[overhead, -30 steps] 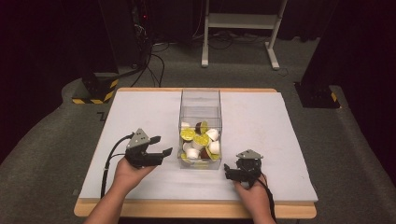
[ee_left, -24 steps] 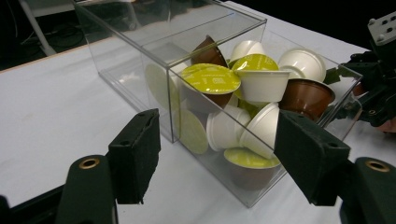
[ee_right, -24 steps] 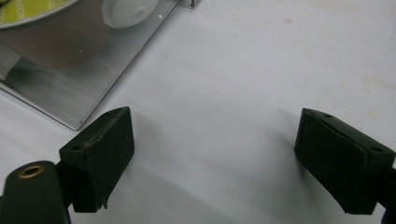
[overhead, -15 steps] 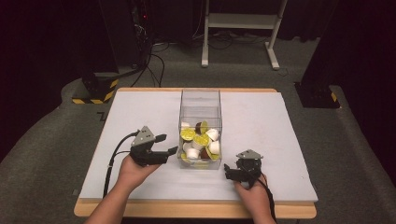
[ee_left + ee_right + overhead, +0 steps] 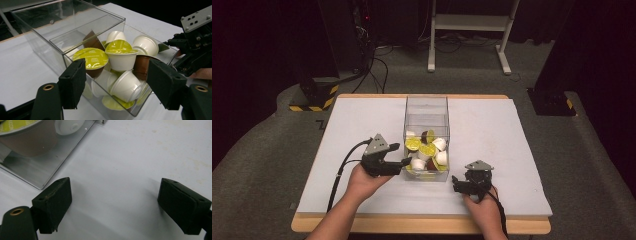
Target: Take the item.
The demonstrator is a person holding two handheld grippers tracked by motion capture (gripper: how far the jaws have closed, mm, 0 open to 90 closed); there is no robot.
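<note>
Since a second ago, left claw has edged toward the clear box of coffee capsules, jaws apart; right claw rests open on the desk. Next move likely: reach in and grip a capsule.

I find the clear box standing mid-counter, open-topped, its near half heaped with capsules. The left gripper crowds its near-left wall, fingers spread. Broad bare counter lies toward the left and right edges; the right gripper hovers over bare surface.
</note>
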